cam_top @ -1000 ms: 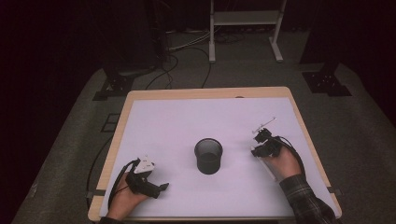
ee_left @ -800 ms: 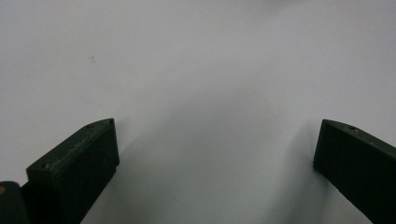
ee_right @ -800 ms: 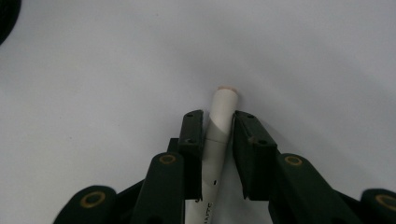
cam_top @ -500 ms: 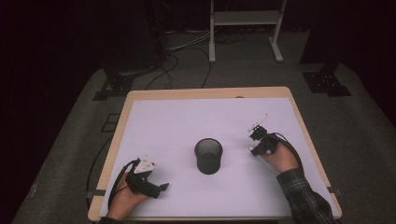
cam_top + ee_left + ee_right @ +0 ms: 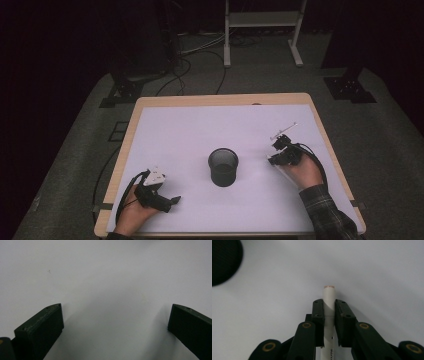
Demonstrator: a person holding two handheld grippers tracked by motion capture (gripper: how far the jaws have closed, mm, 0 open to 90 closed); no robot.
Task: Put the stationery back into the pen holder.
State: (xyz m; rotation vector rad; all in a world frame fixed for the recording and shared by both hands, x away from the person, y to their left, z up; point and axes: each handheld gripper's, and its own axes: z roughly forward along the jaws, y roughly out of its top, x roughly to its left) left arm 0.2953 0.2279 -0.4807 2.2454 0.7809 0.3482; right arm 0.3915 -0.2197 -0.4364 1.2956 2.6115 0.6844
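The right gripper [image 5: 276, 150] has its jaws pressed tight on a slim white pen-like stick [image 5: 329, 302]; in the right gripper view the stick runs straight up between the two black pads and pokes out past their tips with a pale flat end. From above, that gripper sits on the right side of the white table sheet [image 5: 200, 130], the stick's thin far end angling toward the table's right edge, with only a narrow strip of sheet left between it and the wooden border [image 5: 220, 99]. The left gripper [image 5: 172, 201] rests near the front left corner, close to the near edge, its jaws spread wide with nothing but bare white sheet between them in its own view.

A black round mesh cup [image 5: 223, 166] stands upright about midway between the two hands, apart from both, and its dark rim cuts into the top left corner of the right gripper view. The whole far half of the sheet lies open for moving.

The stick's lower part is hidden behind the jaw linkage, and small print on it is too blurred to read. The person's forearms are cut off at the bottom of the high view
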